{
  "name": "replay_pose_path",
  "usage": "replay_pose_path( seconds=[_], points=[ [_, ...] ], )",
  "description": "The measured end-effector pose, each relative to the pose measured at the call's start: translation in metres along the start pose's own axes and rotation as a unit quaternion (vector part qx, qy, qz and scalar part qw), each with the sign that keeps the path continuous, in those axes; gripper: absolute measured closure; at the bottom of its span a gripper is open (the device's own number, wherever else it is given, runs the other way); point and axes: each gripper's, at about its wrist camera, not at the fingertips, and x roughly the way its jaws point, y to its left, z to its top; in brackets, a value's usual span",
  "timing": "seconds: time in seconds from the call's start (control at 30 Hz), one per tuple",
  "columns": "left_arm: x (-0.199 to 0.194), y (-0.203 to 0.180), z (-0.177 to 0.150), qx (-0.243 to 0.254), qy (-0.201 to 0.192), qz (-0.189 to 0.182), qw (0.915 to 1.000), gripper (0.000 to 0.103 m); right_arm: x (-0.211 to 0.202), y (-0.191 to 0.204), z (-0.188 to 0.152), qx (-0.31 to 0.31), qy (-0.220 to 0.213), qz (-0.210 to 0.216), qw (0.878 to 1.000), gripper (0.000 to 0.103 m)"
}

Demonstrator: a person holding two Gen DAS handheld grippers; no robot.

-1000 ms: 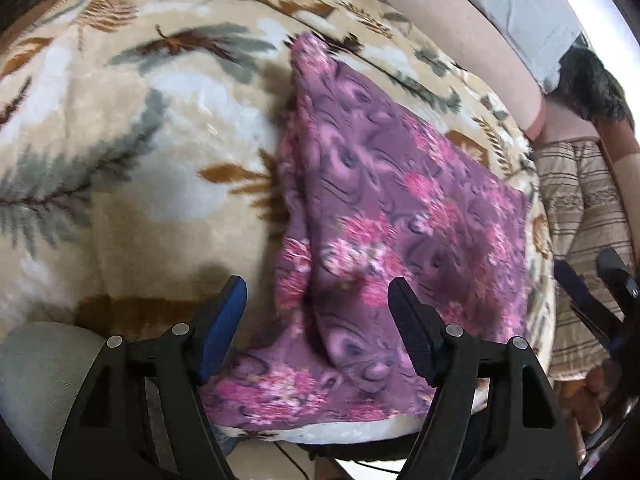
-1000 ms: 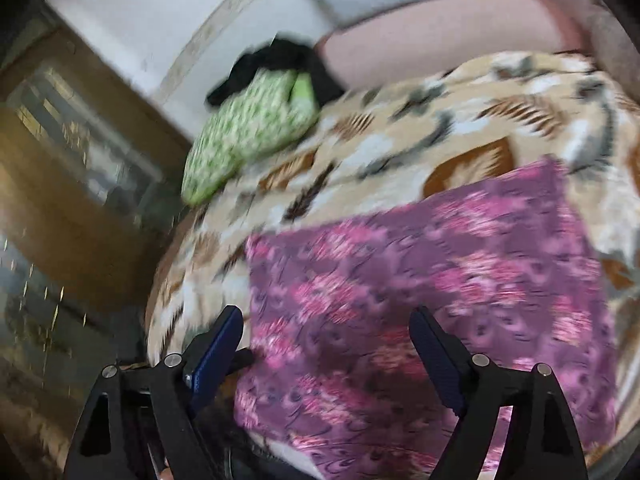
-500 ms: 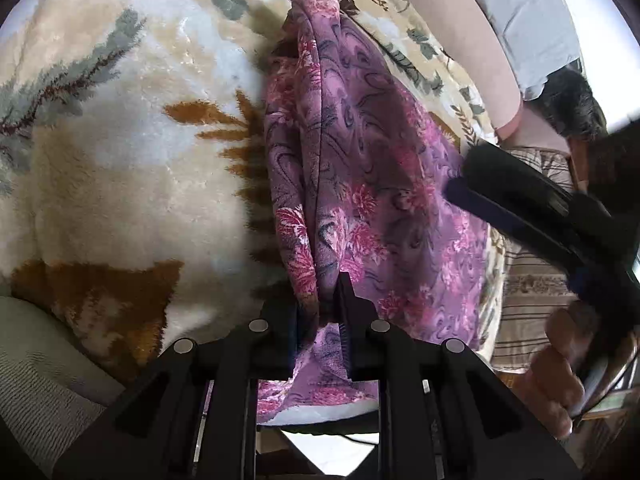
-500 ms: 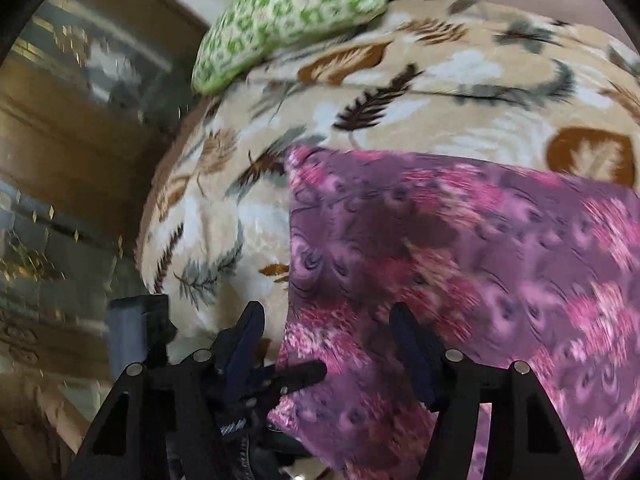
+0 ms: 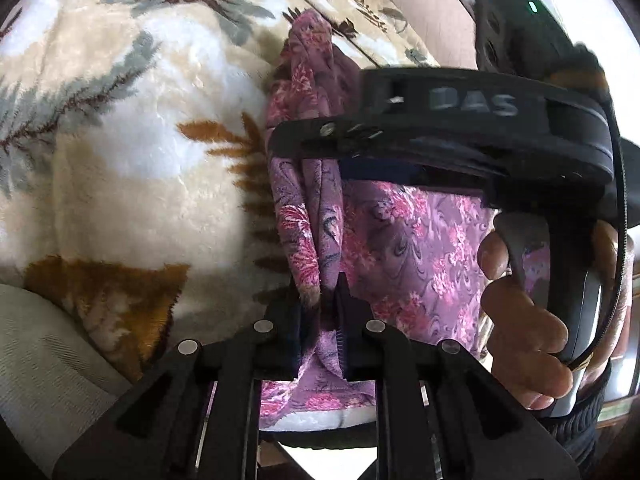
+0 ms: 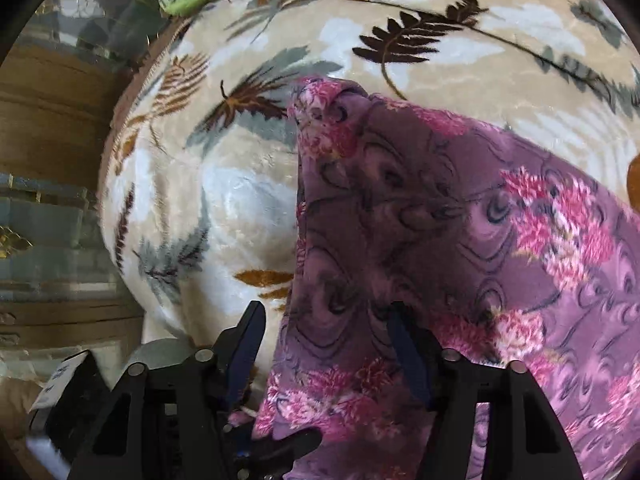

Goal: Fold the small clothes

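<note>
Both wrist views overlook cloth (image 5: 404, 248) closely

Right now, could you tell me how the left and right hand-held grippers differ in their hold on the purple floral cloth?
The left hand-held gripper is clamped shut on a bunched edge of the purple floral cloth; the right hand-held gripper, whose jaws have just been closing, stands apart, straddling the cloth's edge without pinching it. Both work the same side of the cloth on the leaf-print blanket.
</note>
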Motion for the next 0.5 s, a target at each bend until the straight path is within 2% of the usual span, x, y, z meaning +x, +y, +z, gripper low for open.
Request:
replay_pose_path(
  seconds=[0.17, 0.23, 0.27, 0.3, 0.37, 0.5],
  points=[
    [-0.005, -0.018, -0.004, 0.043, -0.023, 0.006, 0.9988, 0.091, 0.009, 0.014, 0.003, -0.045, 0.013, -0.057, 0.997, 0.058],
    [-0.005, -0.022, -0.005, 0.047, -0.027, 0.008, 0.9985, 0.091, 0.015, 0.016, 0.000, -0.069, 0.016, -0.090, 0.993, 0.073],
    [-0.006, -0.021, -0.005, 0.047, -0.029, 0.014, 0.9984, 0.091, 0.015, 0.016, -0.004, -0.081, 0.011, -0.103, 0.991, 0.084],
    [-0.007, -0.023, -0.007, 0.047, -0.028, 0.013, 0.9984, 0.091, 0.011, 0.013, -0.006, -0.080, 0.006, -0.101, 0.992, 0.089],
    [-0.018, -0.034, -0.013, 0.064, -0.043, 0.004, 0.9970, 0.091, -0.008, 0.002, -0.013, -0.060, -0.013, -0.066, 0.996, 0.090],
    [-0.043, -0.090, -0.037, 0.143, -0.088, 0.037, 0.9851, 0.091, -0.076, -0.025, -0.037, -0.024, -0.097, 0.030, 0.995, 0.091]
  ],
)
